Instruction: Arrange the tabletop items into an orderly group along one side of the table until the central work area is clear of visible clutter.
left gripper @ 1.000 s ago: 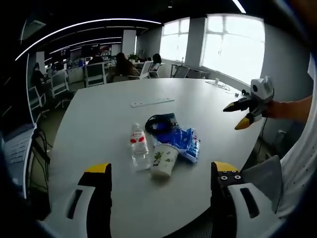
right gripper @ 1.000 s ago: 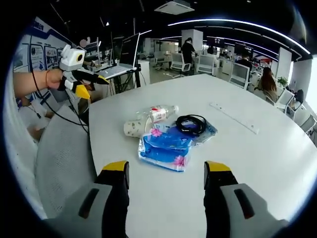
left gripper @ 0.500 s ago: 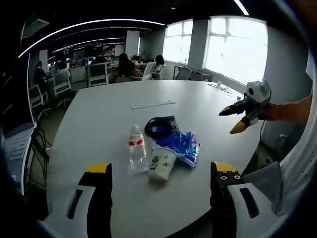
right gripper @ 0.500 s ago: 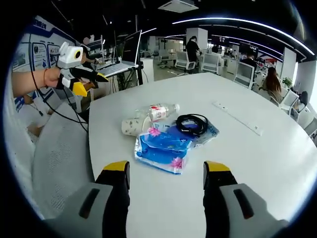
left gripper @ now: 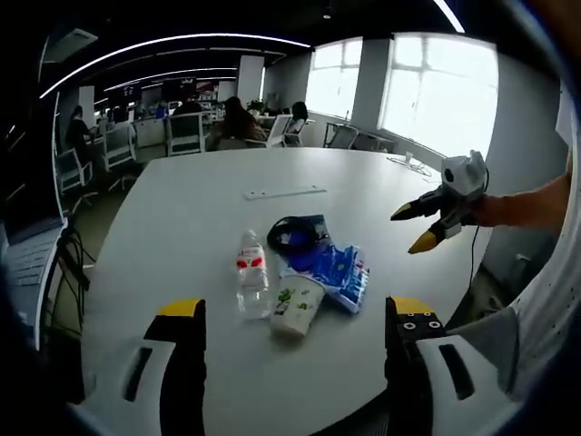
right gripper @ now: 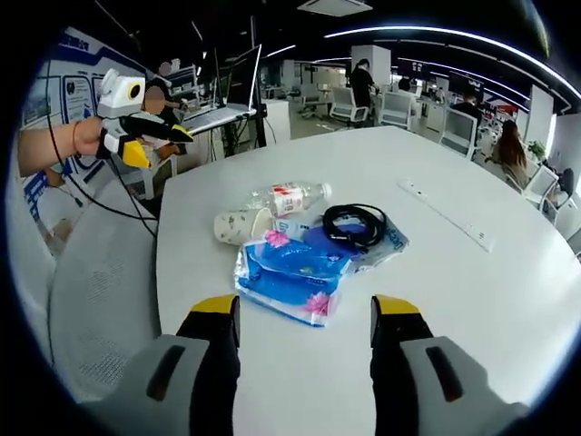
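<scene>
A cluster lies near the table's edge: a clear water bottle (left gripper: 251, 277) (right gripper: 287, 196) on its side, a tipped paper cup (left gripper: 298, 306) (right gripper: 238, 225), blue tissue packs (left gripper: 338, 270) (right gripper: 292, 272) and a coiled black cable (left gripper: 295, 232) (right gripper: 355, 223) on a blue pack. My left gripper (left gripper: 290, 318) is open, hovering short of the cup; in the right gripper view the left gripper (right gripper: 156, 143) is held off the table's edge. My right gripper (right gripper: 304, 309) is open just before the tissue packs; in the left gripper view the right gripper (left gripper: 413, 227) hangs above the table's right side.
A long white power strip (left gripper: 283, 192) (right gripper: 448, 215) lies farther out on the round white table (left gripper: 182, 227) (right gripper: 508, 300). A grey mesh chair (right gripper: 100, 291) stands at the near edge. Office chairs, desks and seated people fill the background.
Both views have shifted a little. The right gripper has edged closer to the tissue packs; seen from the left gripper view it has drifted slightly inward. The items have not moved.
</scene>
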A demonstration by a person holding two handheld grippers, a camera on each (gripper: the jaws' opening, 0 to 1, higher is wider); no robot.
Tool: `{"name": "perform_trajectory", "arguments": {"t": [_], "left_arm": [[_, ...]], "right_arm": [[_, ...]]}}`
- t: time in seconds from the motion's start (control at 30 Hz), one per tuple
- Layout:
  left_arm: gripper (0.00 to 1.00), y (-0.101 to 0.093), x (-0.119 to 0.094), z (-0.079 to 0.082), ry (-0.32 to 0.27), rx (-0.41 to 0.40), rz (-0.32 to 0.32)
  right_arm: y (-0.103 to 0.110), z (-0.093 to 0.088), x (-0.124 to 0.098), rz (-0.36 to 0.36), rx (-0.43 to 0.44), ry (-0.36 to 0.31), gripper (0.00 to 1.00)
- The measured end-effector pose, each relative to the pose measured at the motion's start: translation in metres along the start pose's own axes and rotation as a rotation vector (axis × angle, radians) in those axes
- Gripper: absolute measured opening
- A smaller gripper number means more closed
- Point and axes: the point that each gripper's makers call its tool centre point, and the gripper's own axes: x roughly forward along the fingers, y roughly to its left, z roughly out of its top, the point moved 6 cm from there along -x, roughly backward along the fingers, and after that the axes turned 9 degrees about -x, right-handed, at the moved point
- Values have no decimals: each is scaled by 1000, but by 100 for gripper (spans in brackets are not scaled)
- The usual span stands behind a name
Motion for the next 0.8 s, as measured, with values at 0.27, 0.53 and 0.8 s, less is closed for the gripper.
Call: {"name": "perform_trajectory", "arguments": {"t": [0.27,0.53,0.8], "left_arm": [[82,1,4,-3,3,-20,11],[82,3,8,-5,6,-40,16],[82,8,11,-4,9,-49,25]], "right_arm": [[-7,-6,17,24,15,13,54],[-15,-16,36,38,21,34,50],[-25,-23,52,47,37,54,48]]}}
